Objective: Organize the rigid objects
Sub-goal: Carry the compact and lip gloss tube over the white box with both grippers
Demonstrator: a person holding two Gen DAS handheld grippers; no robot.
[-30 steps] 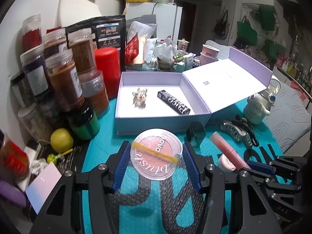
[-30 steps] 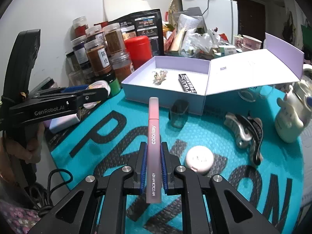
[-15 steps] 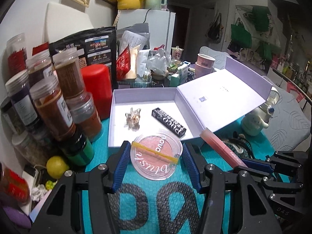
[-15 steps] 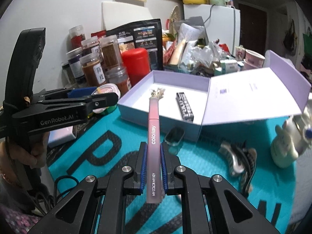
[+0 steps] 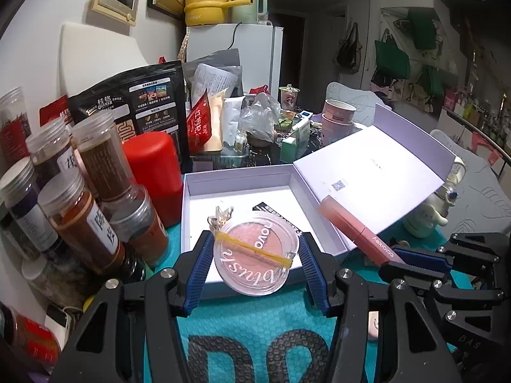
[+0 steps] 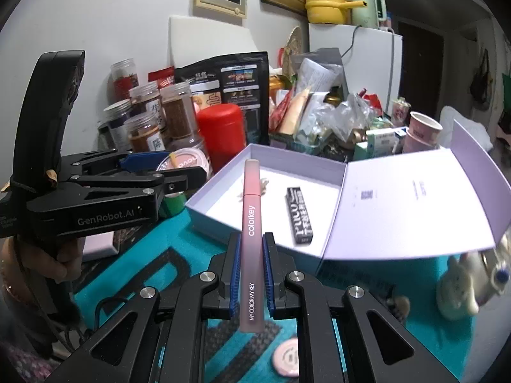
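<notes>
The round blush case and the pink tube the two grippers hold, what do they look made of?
The blush case looks like clear glossy plastic: the pink powder shows through its lid and the rim catches light. The pink tube looks like frosted matte plastic, with a soft pink fade and no sharp reflections, though frosted glass can't be ruled out.

**Crowded surface under a teal mat**

A teal mat (image 6: 153, 255) is covering the surface. An open lilac box (image 5: 236, 178) is sitting on it, jars (image 5: 80, 214) and a red canister (image 5: 153, 166) are standing beside the box, and a white figurine (image 6: 456, 290) and a round pink compact (image 6: 287, 359) are resting nearby.
</notes>
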